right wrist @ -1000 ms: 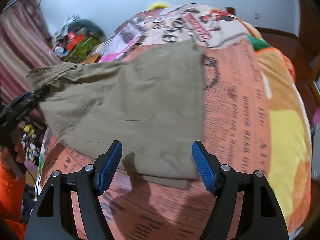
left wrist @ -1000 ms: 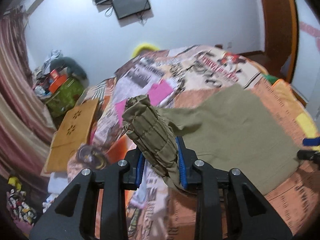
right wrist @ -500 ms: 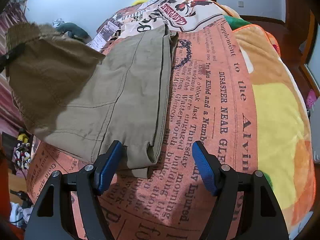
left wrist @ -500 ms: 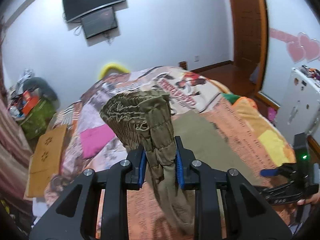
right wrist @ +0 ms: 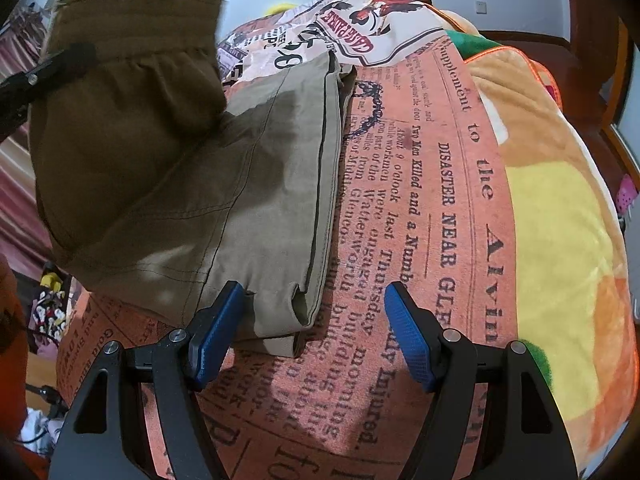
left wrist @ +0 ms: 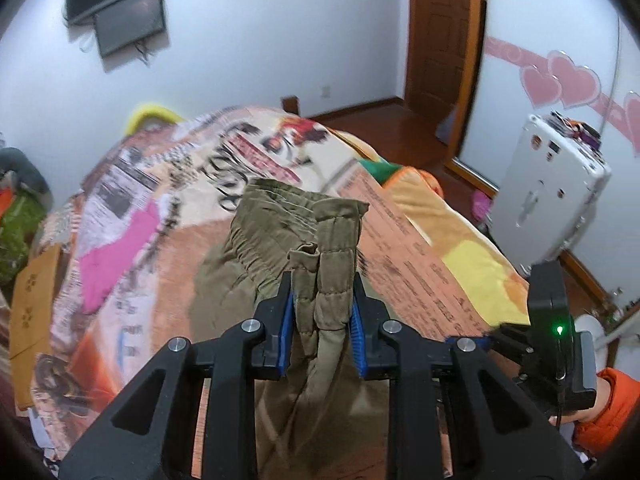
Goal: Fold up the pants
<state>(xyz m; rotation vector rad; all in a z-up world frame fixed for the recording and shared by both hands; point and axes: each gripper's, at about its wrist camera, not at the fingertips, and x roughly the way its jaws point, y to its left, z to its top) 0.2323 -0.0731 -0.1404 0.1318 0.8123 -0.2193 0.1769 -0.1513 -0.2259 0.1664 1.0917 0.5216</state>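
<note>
Spread over the bed, a newsprint-patterned blanket [right wrist: 436, 216] fills both views, with a white wall and a wall-mounted screen [left wrist: 120, 4] behind. Tilted steeply downward, the left gripper [left wrist: 322, 312] pinches the gathered elastic waistband of the olive pants [right wrist: 256, 184] between its blue pads [left wrist: 285, 330], the bunched band standing up above the jaws and cloth hanging below them. Seen from the right wrist, that lifted waist end hangs above and to the left of the right jaws, casting a shadow on the fabric beneath. Angled down as well, the right gripper [right wrist: 316, 332] has its jaws spread wide and grips nothing; the folded lower corner of the pants lies flat on the blanket between and just ahead of its pads, closer to the left one. An orange sleeve [left wrist: 608, 416] shows behind the right gripper in the left wrist view.
</note>
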